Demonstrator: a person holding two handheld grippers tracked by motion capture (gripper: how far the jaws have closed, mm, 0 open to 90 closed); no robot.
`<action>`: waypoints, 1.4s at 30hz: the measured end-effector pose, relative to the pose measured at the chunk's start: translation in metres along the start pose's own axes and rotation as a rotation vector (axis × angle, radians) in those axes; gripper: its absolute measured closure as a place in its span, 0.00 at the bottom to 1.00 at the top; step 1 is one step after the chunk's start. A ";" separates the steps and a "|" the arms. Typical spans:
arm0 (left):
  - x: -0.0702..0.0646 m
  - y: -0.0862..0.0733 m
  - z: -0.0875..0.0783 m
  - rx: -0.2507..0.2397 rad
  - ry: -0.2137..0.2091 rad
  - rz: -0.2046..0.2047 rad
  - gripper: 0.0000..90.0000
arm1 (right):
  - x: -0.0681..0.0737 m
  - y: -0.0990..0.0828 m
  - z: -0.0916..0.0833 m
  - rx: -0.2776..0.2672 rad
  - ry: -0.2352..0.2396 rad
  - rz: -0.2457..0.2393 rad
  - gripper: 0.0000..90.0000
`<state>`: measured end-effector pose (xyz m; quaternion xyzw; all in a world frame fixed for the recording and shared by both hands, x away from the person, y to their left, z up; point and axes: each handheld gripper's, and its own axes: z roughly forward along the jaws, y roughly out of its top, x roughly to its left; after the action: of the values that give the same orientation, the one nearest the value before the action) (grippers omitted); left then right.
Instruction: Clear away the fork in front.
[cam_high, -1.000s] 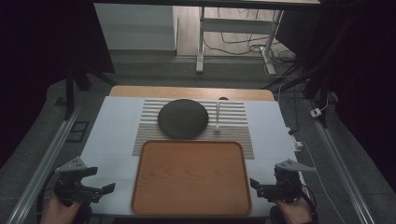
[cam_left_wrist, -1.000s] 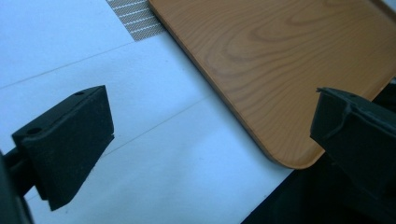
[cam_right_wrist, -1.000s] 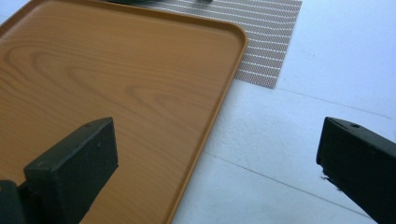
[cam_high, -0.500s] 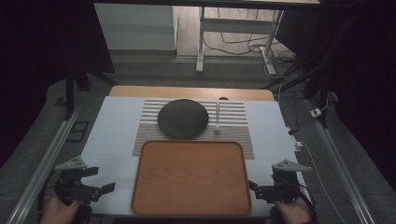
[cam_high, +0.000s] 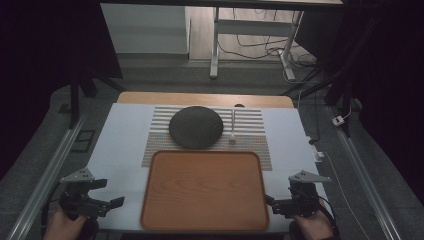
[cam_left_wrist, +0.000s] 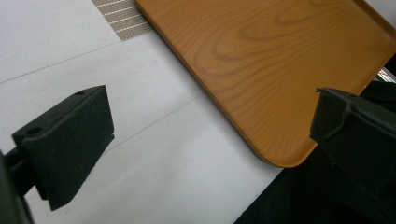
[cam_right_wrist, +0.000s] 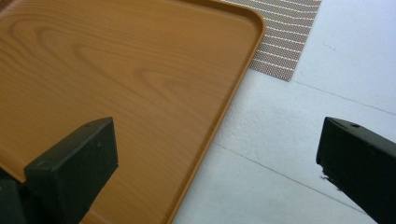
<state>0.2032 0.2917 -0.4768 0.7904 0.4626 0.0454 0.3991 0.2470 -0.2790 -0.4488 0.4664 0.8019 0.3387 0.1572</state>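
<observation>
A white table (cam_high: 120, 145) is standing in a dim room. A wooden tray (cam_high: 205, 190) is lying between the left gripper (cam_high: 112, 204) at 8 o'clock and right gripper (cam_high: 270, 202) at 4 o'clock, both gaping wide, gripping nothing.

Dim room, darkness pooling at left and right edges of the high view. Grey carpeted floor (cam_high: 165, 75) around and beyond the tabletop (cam_high: 120, 145), pale and matte, with a wooden strip (cam_high: 205, 99) along its far edge. Metal rails (cam_high: 47, 172) running down both sides. Farther back, a pale cabinet panel (cam_high: 145, 27) beside a lighter patch of wooden floor (cam_high: 250, 42). White table legs (cam_high: 215, 45) standing on that patch, loose black cables (cam_high: 265, 50) trailing between them. A white plug block (cam_high: 339, 120) on the carpet at right.
</observation>
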 end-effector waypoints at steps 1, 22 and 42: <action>0.000 0.000 0.000 0.001 0.000 0.000 0.00 | 0.001 0.000 0.000 0.003 0.001 -0.006 0.00; 0.001 0.001 0.001 0.004 -0.027 0.002 0.00 | 0.009 0.007 0.005 -0.002 0.061 -0.054 0.00; 0.001 0.001 0.002 0.014 -0.028 0.007 0.00 | 0.022 0.016 0.020 0.024 0.137 -0.100 0.00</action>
<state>0.2052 0.2910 -0.4776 0.7954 0.4544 0.0325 0.3998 0.2574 -0.2469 -0.4509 0.4033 0.8370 0.3520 0.1134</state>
